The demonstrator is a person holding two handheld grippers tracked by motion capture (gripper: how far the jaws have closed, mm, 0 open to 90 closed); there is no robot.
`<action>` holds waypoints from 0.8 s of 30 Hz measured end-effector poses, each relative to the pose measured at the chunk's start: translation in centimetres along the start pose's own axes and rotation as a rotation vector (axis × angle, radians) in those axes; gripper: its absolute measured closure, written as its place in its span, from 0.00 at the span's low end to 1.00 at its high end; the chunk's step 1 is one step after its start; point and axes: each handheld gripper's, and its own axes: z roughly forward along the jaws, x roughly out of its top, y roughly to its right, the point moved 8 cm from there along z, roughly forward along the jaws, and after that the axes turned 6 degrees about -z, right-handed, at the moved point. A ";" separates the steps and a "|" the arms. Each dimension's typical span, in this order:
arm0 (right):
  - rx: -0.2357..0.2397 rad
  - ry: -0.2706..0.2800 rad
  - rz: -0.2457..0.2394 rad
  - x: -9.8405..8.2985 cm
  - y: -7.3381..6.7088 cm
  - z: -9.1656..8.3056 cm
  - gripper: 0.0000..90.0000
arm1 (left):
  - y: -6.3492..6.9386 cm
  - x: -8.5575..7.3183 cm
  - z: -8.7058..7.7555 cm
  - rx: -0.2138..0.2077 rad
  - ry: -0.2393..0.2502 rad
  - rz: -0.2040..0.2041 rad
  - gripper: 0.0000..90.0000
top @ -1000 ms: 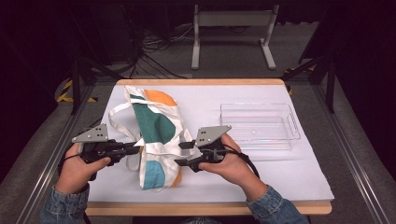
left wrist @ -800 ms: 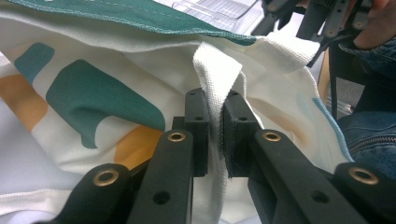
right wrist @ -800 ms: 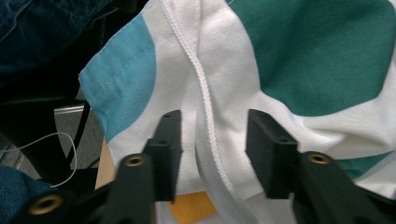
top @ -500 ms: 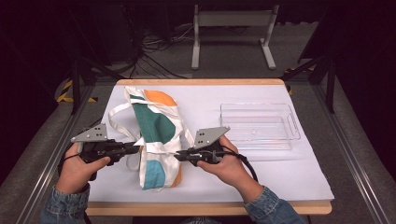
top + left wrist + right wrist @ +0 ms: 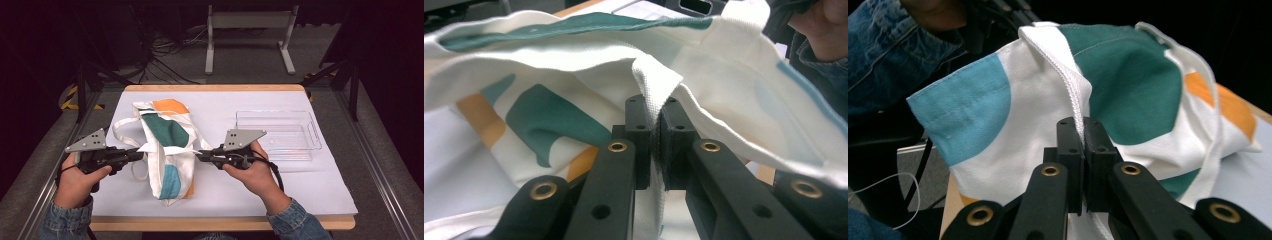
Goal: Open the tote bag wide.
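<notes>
White-covered table (image 5: 310,195) bearing a tote bag (image 5: 167,150), left gripper (image 5: 140,156) and right gripper (image 5: 199,156) pinching opposite edges, seemingly spreading it open.

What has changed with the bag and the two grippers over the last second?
The right gripper has just been closing and now pinches the fabric of the tote bag on its right side; a second ago its jaws stood apart at that edge. That side of the bag looks slightly lifted. The left gripper stays clamped on the opposite edge. The clear tray has not moved.
</notes>
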 end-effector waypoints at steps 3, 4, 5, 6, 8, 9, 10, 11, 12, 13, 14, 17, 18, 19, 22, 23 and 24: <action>-0.025 0.021 0.012 0.2 0.6 -1.0 0.97 | -0.1 0.1 -0.4 0.007 0.011 -0.003 0.94; -0.032 0.025 0.014 0.3 0.8 -1.2 0.97 | -0.2 0.1 -0.6 0.010 0.011 -0.004 0.94; -0.032 0.025 0.014 0.3 0.8 -1.2 0.97 | -0.2 0.1 -0.6 0.010 0.011 -0.004 0.94; -0.041 0.029 0.016 0.3 1.0 -1.5 0.97 | -0.3 0.1 -0.8 0.016 0.016 -0.004 0.94; -0.062 0.041 0.027 0.4 1.4 -2.2 0.97 | -0.5 0.1 -1.2 0.024 0.021 -0.007 0.94; -0.074 0.047 0.031 0.4 1.7 -2.7 0.97 | -0.5 0.1 -1.4 0.029 0.021 -0.011 0.94; -0.079 0.048 0.036 0.4 1.8 -2.9 0.97 | -0.6 0.1 -1.6 0.036 0.027 -0.008 0.94; -0.088 0.051 0.040 0.4 2.1 -3.2 0.97 | -0.7 0.1 -1.8 0.043 0.029 -0.009 0.94; -0.100 0.056 0.046 0.4 2.3 -3.6 0.97 | -0.8 0.1 -2.0 0.048 0.030 -0.010 0.94; -0.108 0.060 0.049 0.4 2.5 -4.0 0.97 | -0.8 0.1 -2.1 0.051 0.033 -0.009 0.94; -0.115 0.061 0.053 0.4 2.6 -4.3 0.97 | -0.9 0.1 -2.3 0.056 0.035 -0.009 0.94; -0.136 0.061 0.060 0.1 3.0 -5.3 0.97 | -1.1 0.1 -2.9 0.072 0.040 -0.011 0.94; -0.141 0.059 0.064 0.0 3.1 -5.6 0.97 | -1.2 0.1 -3.1 0.080 0.045 -0.009 0.94; -0.148 0.057 0.068 -0.1 3.2 -5.9 0.97 | -1.3 0.1 -3.3 0.083 0.047 -0.011 0.94; -0.165 0.051 0.081 -0.5 3.5 -6.7 0.97 | -1.4 0.1 -3.7 0.094 0.049 -0.012 0.94; -0.169 0.048 0.081 -0.6 3.6 -6.8 0.97 | -1.4 0.1 -3.9 0.099 0.050 -0.013 0.94; -0.171 0.046 0.084 -0.7 3.7 -7.0 0.97 | -1.5 0.0 -4.1 0.105 0.049 -0.012 0.94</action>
